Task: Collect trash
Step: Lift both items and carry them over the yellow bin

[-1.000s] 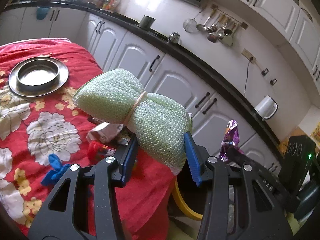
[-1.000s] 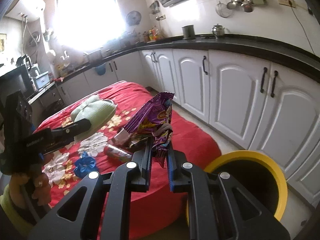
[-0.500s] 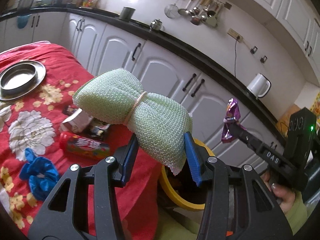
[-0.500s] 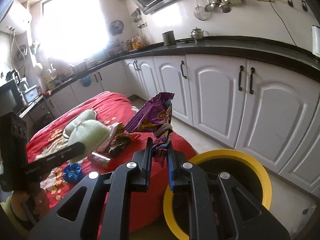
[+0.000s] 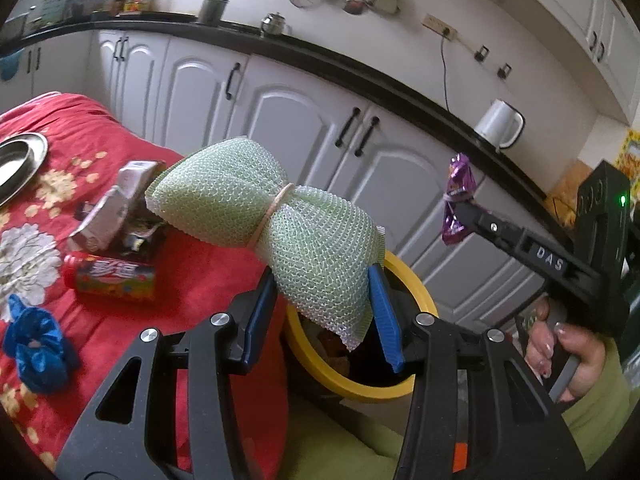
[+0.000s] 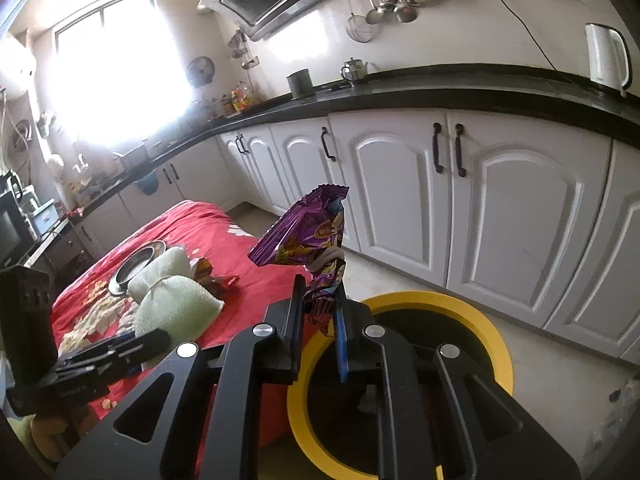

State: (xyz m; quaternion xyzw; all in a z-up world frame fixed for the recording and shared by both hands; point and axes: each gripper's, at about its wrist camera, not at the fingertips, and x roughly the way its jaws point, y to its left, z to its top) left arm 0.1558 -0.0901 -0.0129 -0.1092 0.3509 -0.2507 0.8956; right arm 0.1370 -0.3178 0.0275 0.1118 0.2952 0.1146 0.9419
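My left gripper [image 5: 322, 312] is shut on a green mesh bundle [image 5: 272, 216] tied with a rubber band, held over the near rim of the yellow bin [image 5: 412, 284]. My right gripper [image 6: 320, 312] is shut on a purple snack wrapper [image 6: 312, 236], held just above the left rim of the yellow bin [image 6: 492, 336]. The wrapper [image 5: 458, 200] and right gripper also show in the left wrist view, to the right of the bin. The bundle [image 6: 172, 300] shows at left in the right wrist view.
A table with a red floral cloth [image 5: 192, 264] carries a red can [image 5: 112, 276], a crumpled blue bag [image 5: 36, 340], silver wrappers [image 5: 116, 208] and a steel plate [image 5: 16, 156]. White cabinets [image 6: 500, 208] under a black counter stand behind the bin.
Both grippers have moved off the table toward the yellow bin, carrying the bundle and the wrapper. The bin now lies directly under both.
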